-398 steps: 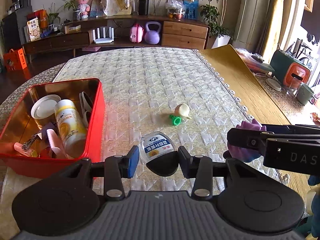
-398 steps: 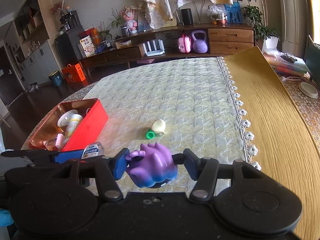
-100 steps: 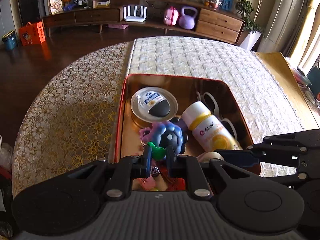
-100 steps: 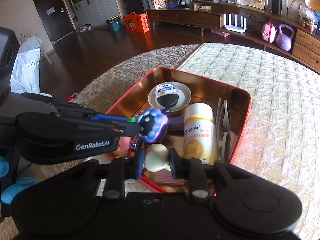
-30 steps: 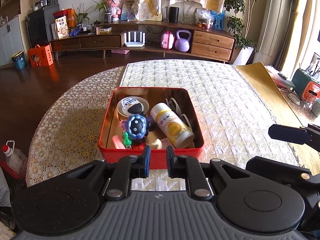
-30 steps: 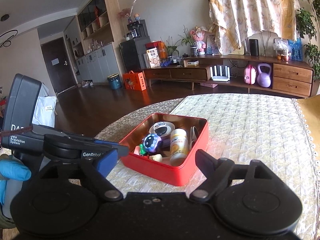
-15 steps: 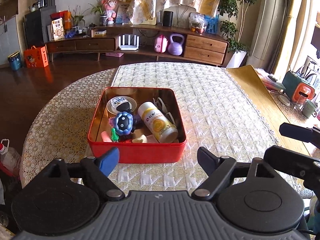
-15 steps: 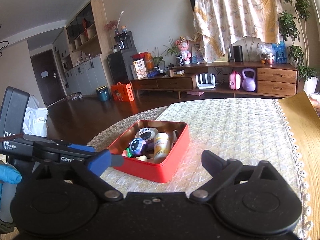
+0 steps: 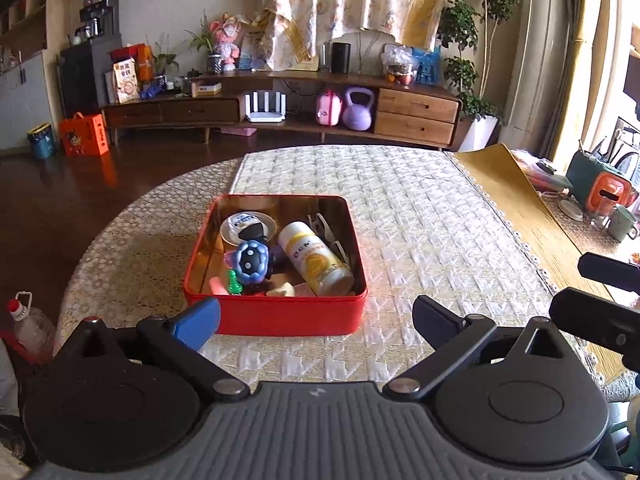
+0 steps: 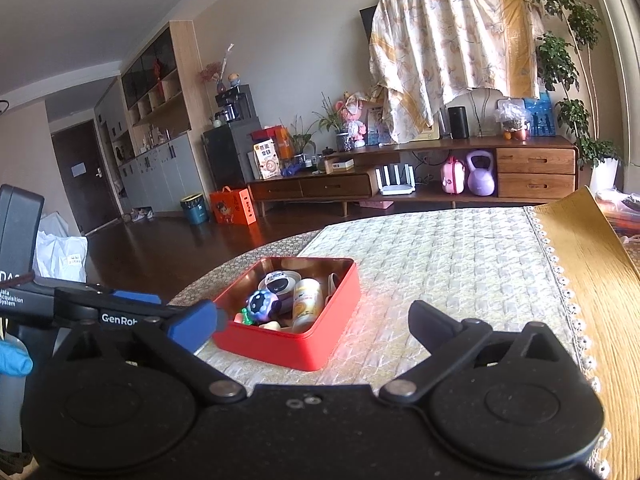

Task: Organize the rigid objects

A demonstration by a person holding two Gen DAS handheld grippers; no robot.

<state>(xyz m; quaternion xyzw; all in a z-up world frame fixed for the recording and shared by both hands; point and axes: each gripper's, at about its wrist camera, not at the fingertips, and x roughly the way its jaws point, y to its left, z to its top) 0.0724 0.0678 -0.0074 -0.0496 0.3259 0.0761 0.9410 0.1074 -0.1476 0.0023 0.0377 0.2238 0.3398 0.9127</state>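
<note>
Left tool (image 9: 316, 316) spread wide, empty; right tool (image 10: 314, 320) likewise. Red tin (image 9: 280, 320) sat filled on worktop (image 9: 440, 240).

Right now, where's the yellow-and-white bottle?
In the left wrist view the yellow-and-white bottle lies on its side in the right half of the red tin, just right of the blue-purple toy.

Bright daylight from window side at right; warm sheen on red tin (image 9: 276, 322) inner walls, pale glare on quilted tablecloth (image 9: 432, 232) beside it. Strong fisheye bending at edges, dark vignette corners. Focus sharp, no motion blur
</note>
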